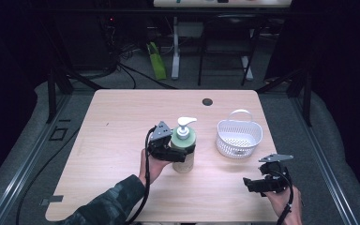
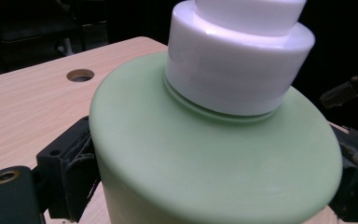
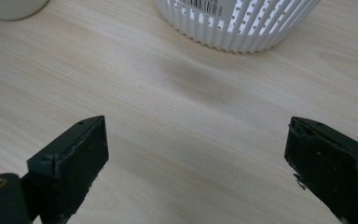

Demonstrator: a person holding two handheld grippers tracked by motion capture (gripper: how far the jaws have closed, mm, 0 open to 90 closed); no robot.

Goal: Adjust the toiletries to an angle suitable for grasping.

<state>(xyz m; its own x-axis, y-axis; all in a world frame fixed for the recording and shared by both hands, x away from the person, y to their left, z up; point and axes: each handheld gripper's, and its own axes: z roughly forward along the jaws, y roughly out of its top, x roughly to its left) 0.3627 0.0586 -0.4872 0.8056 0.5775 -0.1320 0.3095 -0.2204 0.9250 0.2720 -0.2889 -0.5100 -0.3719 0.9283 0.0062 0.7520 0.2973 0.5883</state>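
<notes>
Closest to me, my left gripper [image 1: 180,151] has its jaws shut against both sides of the soap bottle [image 1: 183,154], a pale green bottle with a white pump [image 1: 185,123] on top. It stands upright near the middle of the table [image 1: 122,122]; I cannot tell what is inside it. From the left gripper view the bottle's green shoulder [image 2: 205,154] sits squarely between the black jaws, with the white collar above.

Right of the bottle sits a white slotted basket [image 1: 239,137] with its handle up; I see nothing lying in it.

My left hand [image 1: 152,166] comes in from the near edge, forearm angled toward the bottle. My right gripper [image 1: 255,183] hovers low near the front right corner, jaws spread wide over bare wood, holding nothing, pointed at the basket [image 3: 242,23].
</notes>
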